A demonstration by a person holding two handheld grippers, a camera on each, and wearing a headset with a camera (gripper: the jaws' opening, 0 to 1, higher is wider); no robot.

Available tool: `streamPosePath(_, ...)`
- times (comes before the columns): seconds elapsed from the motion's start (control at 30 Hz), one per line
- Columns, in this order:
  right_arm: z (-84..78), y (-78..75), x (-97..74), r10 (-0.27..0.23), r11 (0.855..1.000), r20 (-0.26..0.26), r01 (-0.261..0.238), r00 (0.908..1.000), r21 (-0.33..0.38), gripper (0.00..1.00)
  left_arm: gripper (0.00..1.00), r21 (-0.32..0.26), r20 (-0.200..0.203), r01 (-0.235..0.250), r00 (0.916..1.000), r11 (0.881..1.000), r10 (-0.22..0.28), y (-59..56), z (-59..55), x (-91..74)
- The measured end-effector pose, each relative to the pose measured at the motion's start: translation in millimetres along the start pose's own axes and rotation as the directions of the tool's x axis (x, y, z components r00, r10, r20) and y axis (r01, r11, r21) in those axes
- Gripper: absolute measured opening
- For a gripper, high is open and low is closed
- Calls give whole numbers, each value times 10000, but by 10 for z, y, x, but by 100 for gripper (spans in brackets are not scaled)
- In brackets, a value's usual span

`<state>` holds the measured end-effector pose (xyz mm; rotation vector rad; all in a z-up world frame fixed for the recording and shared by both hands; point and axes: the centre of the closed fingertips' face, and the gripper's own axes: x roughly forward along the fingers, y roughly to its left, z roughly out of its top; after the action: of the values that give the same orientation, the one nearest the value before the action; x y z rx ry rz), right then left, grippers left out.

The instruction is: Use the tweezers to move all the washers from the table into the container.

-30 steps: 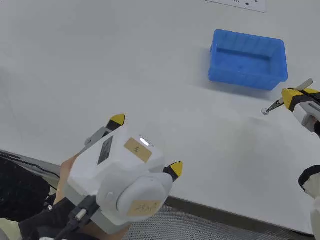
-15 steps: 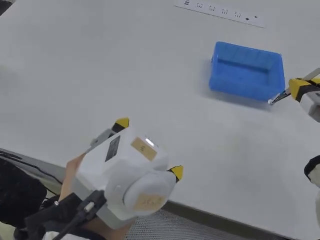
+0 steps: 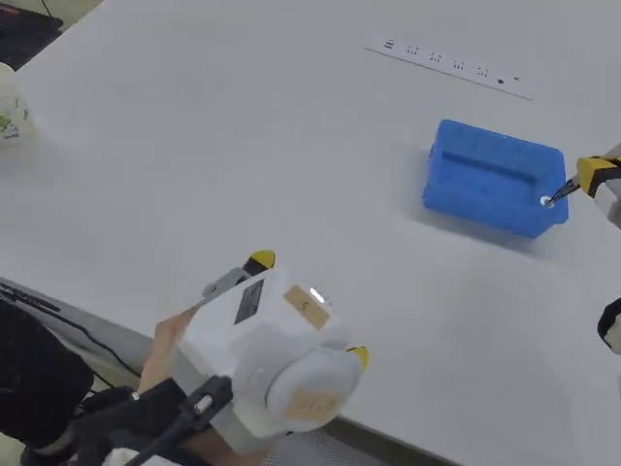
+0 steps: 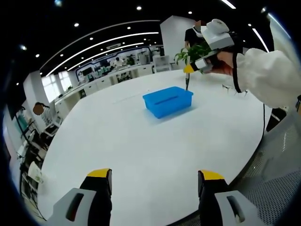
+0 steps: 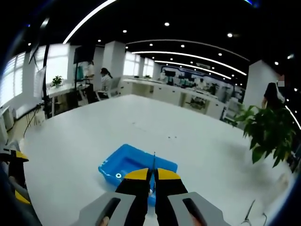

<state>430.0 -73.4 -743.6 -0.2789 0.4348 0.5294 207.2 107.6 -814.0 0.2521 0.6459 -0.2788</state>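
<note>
1. A broad white table (image 3: 243, 146) is the setting for a job of moving washers into a container with tweezers.
2. The blue container (image 3: 466, 206) sits open side up towards the table's far right, well apart from the near edge. In the right gripper view the container (image 5: 113, 172) lies just below and ahead of the jaws.
3. The left gripper (image 3: 310, 309) hangs over the near table edge with its 2 jaws spread wide and nothing between them, well apart from the container.
4. The right gripper (image 3: 594, 175) hovers at the container's right end, its 2 jaws pinched onto the tweezers (image 3: 561, 191). The tweezers jut forward from between the yellow tips.
5. The washer (image 3: 547, 202), a small bright speck, is held at the tweezers' point, about over the container's right rim. Whether it is inside the wall line cannot be told.
6. The step in hand looks like the drop — and that is where it could go wrong. Let go over the rim rather than the well, the washer could strike the wall and bounce back onto the table. If the jaws slacken too far, the tweezers could fall with it. A thin, smooth washer could also slip out early if the pinch eases on the way inward.
</note>
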Motion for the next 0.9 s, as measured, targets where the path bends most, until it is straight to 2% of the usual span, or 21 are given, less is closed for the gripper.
streamPosePath(0.4, -171, -16, 303, -133, 9998, -561, 124, 9983, -163, 0, 73, 268, -98, -113, 9999, 9996, 115, -3, -29, 8)
streamPosePath(0.73, -372, -83, 380, -378, 9992, -1048, 361, 9938, -182, 0, 71, 634, -345, -167, 9992, 9978, 190, -44, -30, -13)
streamPosePath(0.9, -448, -107, 425, -387, 9989, -1249, 414, 9914, 196, 0, 69, 796, -614, -84, 9980, 9968, 133, -74, -66, 3)
